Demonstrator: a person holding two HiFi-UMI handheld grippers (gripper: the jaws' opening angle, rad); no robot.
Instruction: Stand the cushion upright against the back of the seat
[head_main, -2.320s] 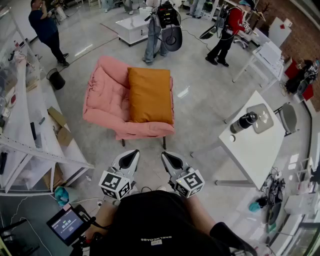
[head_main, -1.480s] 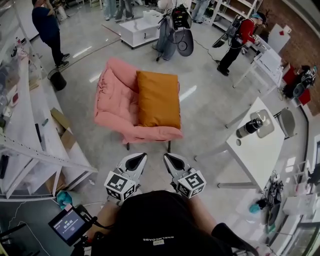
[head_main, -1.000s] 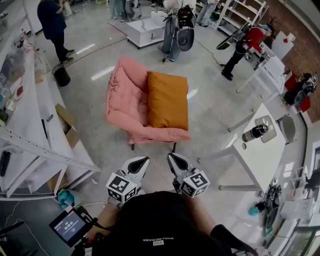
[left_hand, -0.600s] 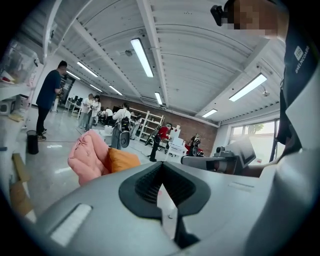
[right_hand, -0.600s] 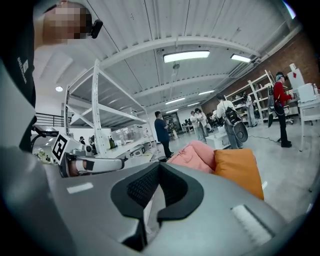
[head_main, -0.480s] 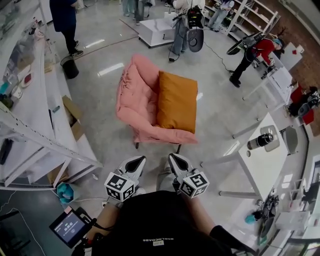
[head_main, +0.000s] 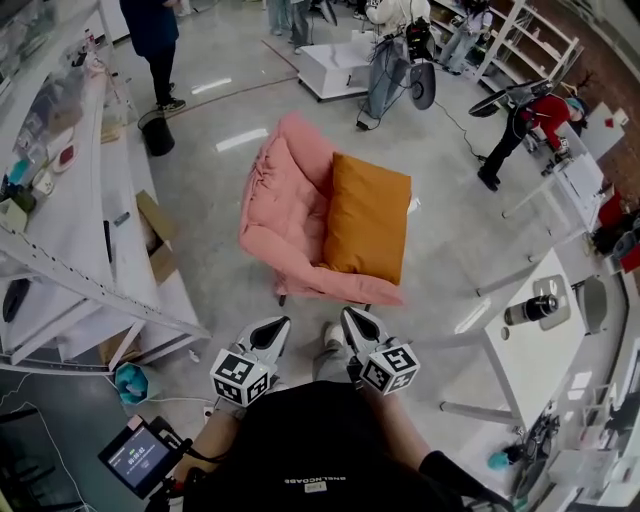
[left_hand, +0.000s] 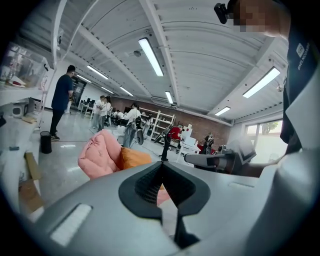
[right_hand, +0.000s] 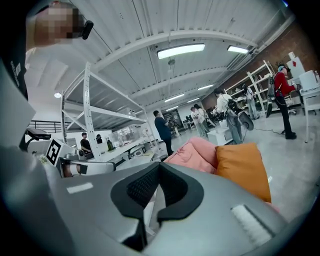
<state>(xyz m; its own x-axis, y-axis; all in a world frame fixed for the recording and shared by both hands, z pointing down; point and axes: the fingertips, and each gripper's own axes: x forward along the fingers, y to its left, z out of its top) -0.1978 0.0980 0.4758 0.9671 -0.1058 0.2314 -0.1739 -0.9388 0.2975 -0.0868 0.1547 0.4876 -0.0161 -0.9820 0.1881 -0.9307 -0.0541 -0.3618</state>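
Now closer, cushion (head_main: 368, 218), pink chair (head_main: 283, 192)

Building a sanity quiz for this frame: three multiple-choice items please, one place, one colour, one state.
1. Where is the cushion? A: floor. B: pink armchair. C: white table.
2. Cushion colour? A: orange. B: blue. C: green.
3. State of left gripper and right gripper? A: both open. B: both shut, empty. C: both shut on cushion.
Key: B, it rests on the armchair; A, orange in every view; B, each gripper view shows jaws together, nothing between.
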